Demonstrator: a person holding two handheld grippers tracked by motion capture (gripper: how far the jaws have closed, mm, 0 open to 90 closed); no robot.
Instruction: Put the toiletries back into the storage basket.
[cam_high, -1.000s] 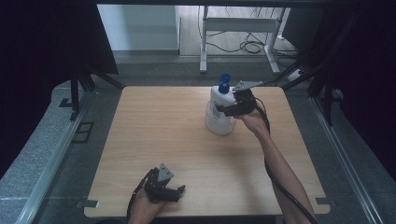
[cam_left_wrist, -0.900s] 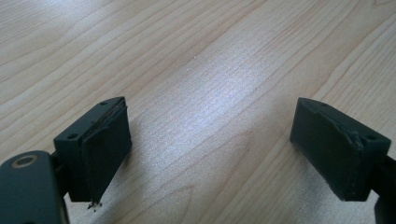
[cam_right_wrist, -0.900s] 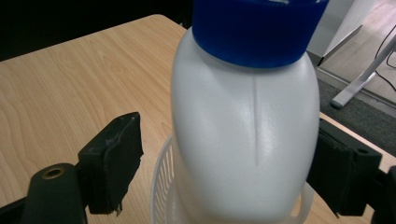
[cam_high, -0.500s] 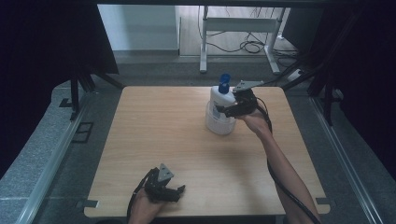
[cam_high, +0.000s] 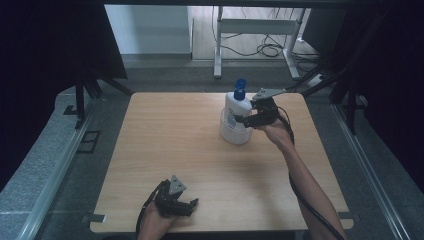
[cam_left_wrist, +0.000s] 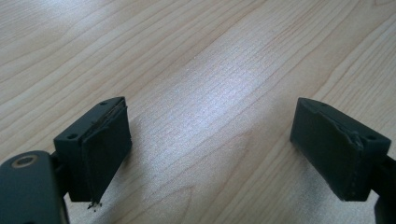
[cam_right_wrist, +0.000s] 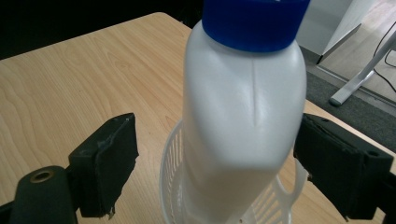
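A white bottle (cam_high: 236, 109) with a blue cap (cam_high: 240, 89) stands upright in a small white slatted basket (cam_high: 234, 135) at the back of the wooden table (cam_high: 165, 145). My right gripper (cam_high: 244, 120) reaches the bottle from the right, open. In the right gripper view the bottle (cam_right_wrist: 243, 107) sits between the jaws, with a gap at the left jaw and the right jaw close against its side; the basket (cam_right_wrist: 173, 186) lies below. My left gripper (cam_high: 191, 205) rests near the table's front edge, open over bare wood (cam_left_wrist: 210, 149).
Past the table's far edge is a grey floor with a white desk frame (cam_high: 255, 30) and loose cables (cam_high: 260, 49). Dark curtains hang on both sides. Grey strips run along the table's left and right.
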